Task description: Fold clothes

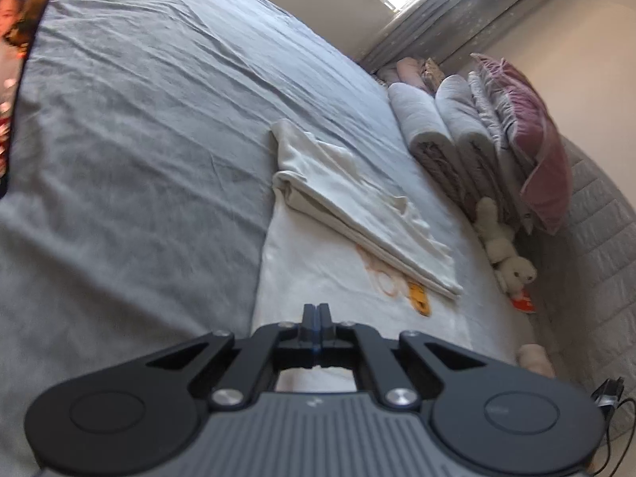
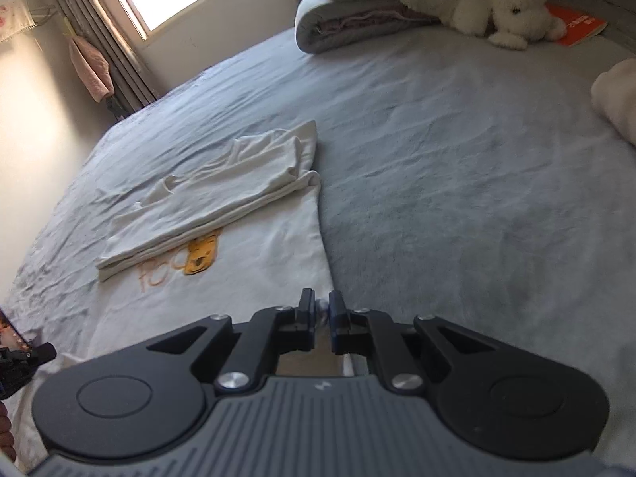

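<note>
A white T-shirt with an orange print lies on the grey bed. Its far part is folded back over itself. My left gripper hovers over the shirt's near end with its fingertips pressed together. No cloth shows between them. In the right wrist view the same shirt spreads to the left. My right gripper sits at the shirt's near right edge. Its pads are pinched on a bit of white cloth from that edge.
Folded quilts and a pink pillow are stacked along the headboard. A white plush toy lies on an orange booklet. A cream bundle sits at the right. A pink towel hangs by the curtain.
</note>
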